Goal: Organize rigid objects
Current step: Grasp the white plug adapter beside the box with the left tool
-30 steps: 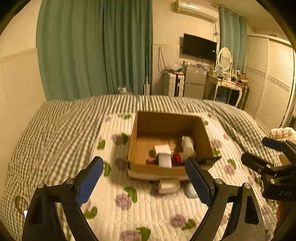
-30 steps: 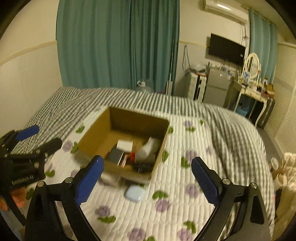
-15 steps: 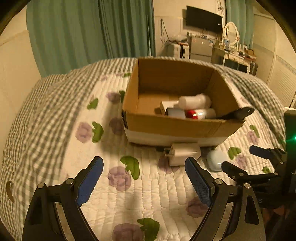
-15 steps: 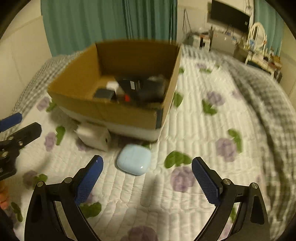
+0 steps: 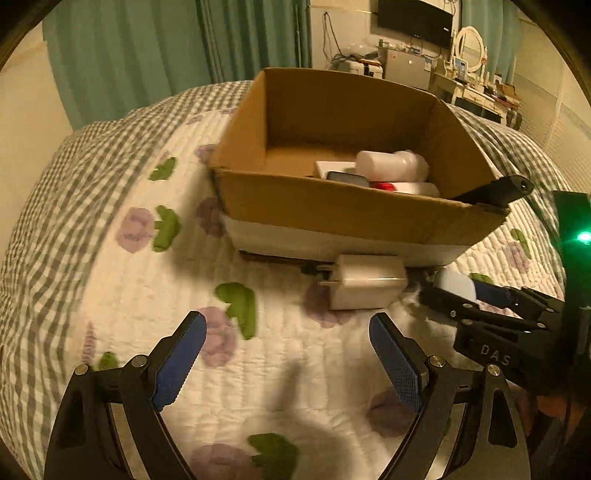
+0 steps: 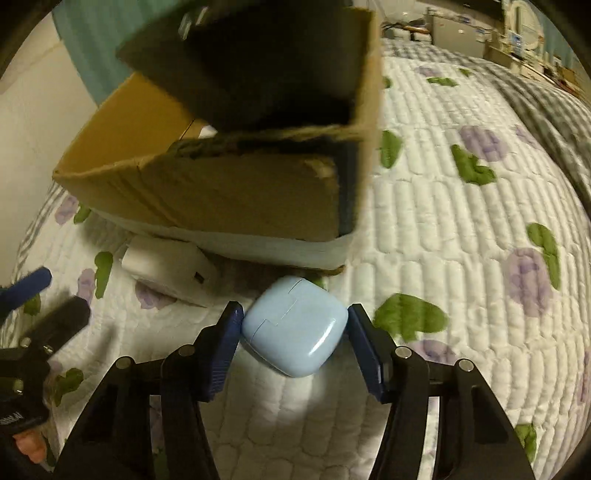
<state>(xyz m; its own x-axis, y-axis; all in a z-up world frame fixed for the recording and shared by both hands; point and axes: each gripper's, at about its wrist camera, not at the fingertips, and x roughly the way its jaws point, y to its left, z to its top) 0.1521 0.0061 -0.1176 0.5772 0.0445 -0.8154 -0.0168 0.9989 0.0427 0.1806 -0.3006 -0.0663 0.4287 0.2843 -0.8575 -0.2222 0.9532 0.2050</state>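
A light blue earbud case lies on the quilt in front of a cardboard box. My right gripper has closed around the case, both pads touching its sides. A white charger plug lies against the box's front; it also shows in the right wrist view. My left gripper is open and empty, a short way in front of the charger. The box holds a white bottle, a red item and a black handle sticking over its rim.
The bed is covered by a white floral quilt over a grey checked blanket. Green curtains hang behind. A desk and TV stand at the far right of the room.
Both grippers moved down and closer to the bed. My right gripper closed from wide open onto the blue case. My left gripper came nearer the white charger, still open.
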